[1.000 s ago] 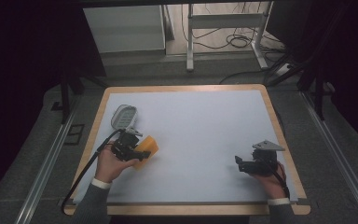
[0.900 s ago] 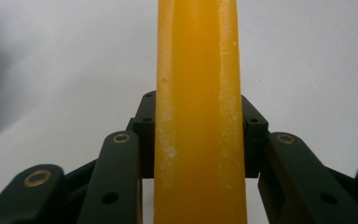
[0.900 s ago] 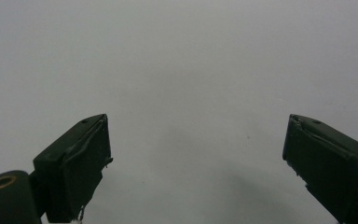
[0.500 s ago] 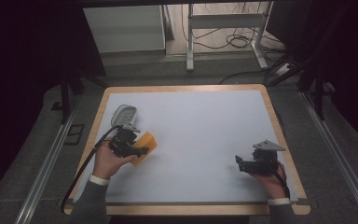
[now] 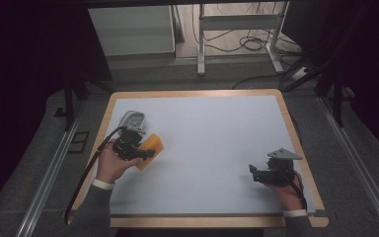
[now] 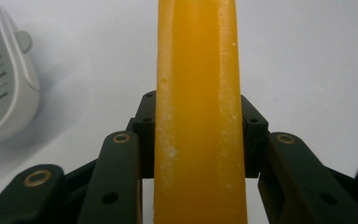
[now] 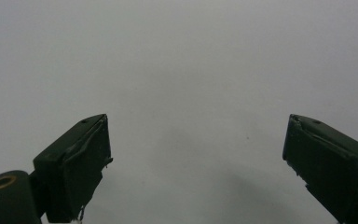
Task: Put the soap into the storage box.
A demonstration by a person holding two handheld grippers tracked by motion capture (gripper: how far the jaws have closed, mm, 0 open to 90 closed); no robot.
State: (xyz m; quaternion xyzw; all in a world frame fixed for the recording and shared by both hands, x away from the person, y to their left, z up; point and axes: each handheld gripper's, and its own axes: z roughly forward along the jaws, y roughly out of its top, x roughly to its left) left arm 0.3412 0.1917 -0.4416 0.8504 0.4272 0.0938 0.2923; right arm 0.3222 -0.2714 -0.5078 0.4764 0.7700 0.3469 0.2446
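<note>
On left of surface (image 5: 217,128), we squeeze yellow block (image 6: 198,112) in left gripper (image 5: 128,148) jaws, beside white thing (image 5: 132,120). Looks stiff, light, smooth; hold flat sides. Right gripper (image 7: 196,154) jaws wide, holding nothing.

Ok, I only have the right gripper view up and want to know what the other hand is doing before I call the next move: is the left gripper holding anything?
Observer: Yes. The left gripper is shut on a flat orange block, pinched across its thin sides.
Operator: Is anything close to it?
Observer: A white slotted plastic object lies just beyond it, near the table's left edge.
Operator: And where does my gripper sit relative to all that?
Observer: The right gripper is at the near right of the table, jaws open, well apart from the block.
</note>
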